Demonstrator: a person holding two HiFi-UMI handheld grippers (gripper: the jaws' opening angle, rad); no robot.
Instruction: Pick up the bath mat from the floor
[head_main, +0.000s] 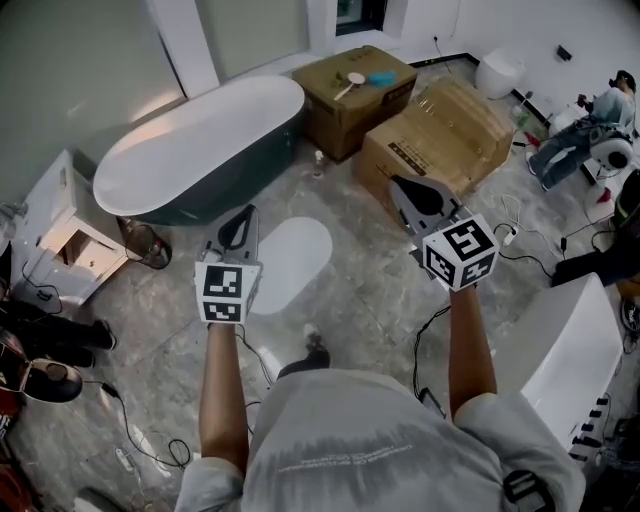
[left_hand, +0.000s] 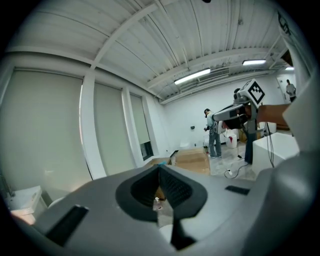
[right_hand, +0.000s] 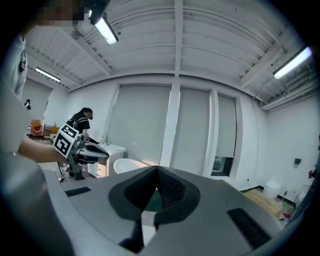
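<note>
Lying between left gripper (head_main: 249, 211) and right gripper (head_main: 397, 182), bath mat (head_main: 290, 265) untouched; all fingers (left_hand: 176, 189) clenched, empty.

Bright, even indoor light was recorded.
Light was given by ceiling strip lights (left_hand: 192, 76); a warm glare was seen on the bathtub (head_main: 190, 135) rim; edges were bent and darkened by wide-angle distortion.

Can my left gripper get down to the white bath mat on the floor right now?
Probably yes: the bath mat lies flat with nothing on it, close by the left gripper, whose jaws are shut.
</note>
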